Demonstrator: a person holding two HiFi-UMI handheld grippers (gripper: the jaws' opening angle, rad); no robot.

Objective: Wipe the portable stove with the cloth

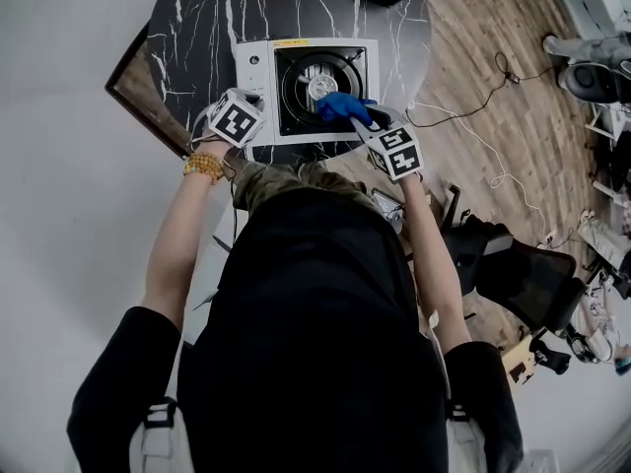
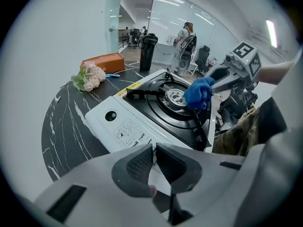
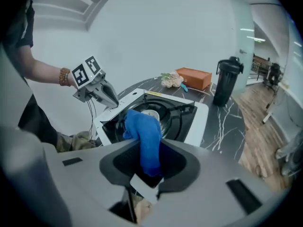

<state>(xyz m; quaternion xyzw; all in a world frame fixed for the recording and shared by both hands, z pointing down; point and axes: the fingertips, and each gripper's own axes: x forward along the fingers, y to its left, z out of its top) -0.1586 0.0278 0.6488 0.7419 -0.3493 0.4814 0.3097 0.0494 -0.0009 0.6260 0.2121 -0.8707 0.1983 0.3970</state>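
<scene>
The white portable stove [image 1: 256,72] with its black burner well sits on the round black marble table [image 1: 187,28]. My right gripper [image 1: 363,118] is shut on the blue cloth [image 1: 340,106], which hangs over the burner's near right part. In the right gripper view the cloth [image 3: 144,136] runs between the jaws of the gripper [image 3: 150,160] and bunches above the stove [image 3: 208,115]. My left gripper [image 1: 258,106] hovers at the stove's near left corner. Its jaws [image 2: 155,157] stand shut with nothing between them, above the control panel [image 2: 128,122]. The cloth [image 2: 199,92] shows there too.
A flower bunch [image 2: 89,77], an orange box [image 2: 102,63] and a black tumbler [image 2: 147,51] stand at the table's far side. A black office chair [image 1: 523,284] and loose cables [image 1: 473,131] lie on the wood floor to the right.
</scene>
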